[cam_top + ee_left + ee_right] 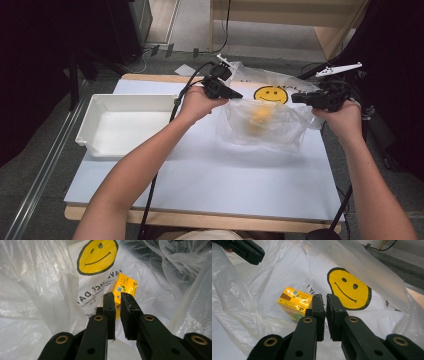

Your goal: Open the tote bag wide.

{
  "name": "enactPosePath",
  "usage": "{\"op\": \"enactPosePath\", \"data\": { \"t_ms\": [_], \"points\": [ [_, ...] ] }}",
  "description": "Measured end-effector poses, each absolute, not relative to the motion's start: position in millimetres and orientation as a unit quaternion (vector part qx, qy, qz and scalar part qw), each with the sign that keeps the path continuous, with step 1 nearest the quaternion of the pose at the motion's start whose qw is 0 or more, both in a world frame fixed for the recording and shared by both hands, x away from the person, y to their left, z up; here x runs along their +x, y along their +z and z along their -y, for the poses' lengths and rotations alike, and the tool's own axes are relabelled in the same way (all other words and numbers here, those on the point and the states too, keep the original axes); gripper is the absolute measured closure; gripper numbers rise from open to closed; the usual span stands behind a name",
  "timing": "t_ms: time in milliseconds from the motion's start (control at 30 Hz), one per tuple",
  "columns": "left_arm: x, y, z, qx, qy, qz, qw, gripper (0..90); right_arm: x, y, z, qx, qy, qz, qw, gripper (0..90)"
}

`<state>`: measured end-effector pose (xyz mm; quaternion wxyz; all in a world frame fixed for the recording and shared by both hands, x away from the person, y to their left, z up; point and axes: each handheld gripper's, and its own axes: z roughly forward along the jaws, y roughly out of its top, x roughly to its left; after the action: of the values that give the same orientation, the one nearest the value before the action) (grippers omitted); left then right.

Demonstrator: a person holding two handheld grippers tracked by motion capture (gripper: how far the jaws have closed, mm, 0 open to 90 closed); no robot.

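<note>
The table [210,180] carries a white board across its whole top, and everything else I place from the bag [262,125] that sits toward the board's far right part. It is a thin, see-through plastic bag with a yellow smiley [270,94] printed on its far wall. Its mouth is spread wide between the person's two hands, one at each side of it.

Well off to the left of the bag stands a white tray [97,112], at the board's left edge, with nothing in it.

The left gripper [235,94] is at the bag's left rim, its black jaws pointing across toward the opening. In the left gripper view the jaws [117,302] stand nearly together with only a narrow slit between the pads. I cannot see clearly whether a fold of the bag's film is pinched there, though the rim hangs taut from that spot.

The right gripper [298,98] is at the bag's right rim, pointing back toward the left one. In the right gripper view its jaws [323,303] are likewise almost closed, with a thin gap. Again I cannot make out film between the pads. The left gripper's tip shows at the upper left corner of that view [249,251].

Inside the bag, on its bottom and below the smiley, lies a small yellow carton [294,303]. It rests on its side, between the two grippers and apart from both. From above it shows as a yellow blur through the plastic [260,116].
</note>
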<state>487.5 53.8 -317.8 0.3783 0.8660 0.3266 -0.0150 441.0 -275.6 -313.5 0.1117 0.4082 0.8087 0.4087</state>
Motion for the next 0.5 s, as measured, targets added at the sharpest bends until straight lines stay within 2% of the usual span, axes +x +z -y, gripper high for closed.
{"op": "enactPosePath", "data": {
  "t_ms": [500],
  "points": [
    [484.0, -338.9, -56.4, 0.862, -0.009, -0.337, 0.379, 82.5, 442.0, -336.3, 269.7, 0.419, 0.410, -0.803, 0.110, 85.6]
  ]
}}
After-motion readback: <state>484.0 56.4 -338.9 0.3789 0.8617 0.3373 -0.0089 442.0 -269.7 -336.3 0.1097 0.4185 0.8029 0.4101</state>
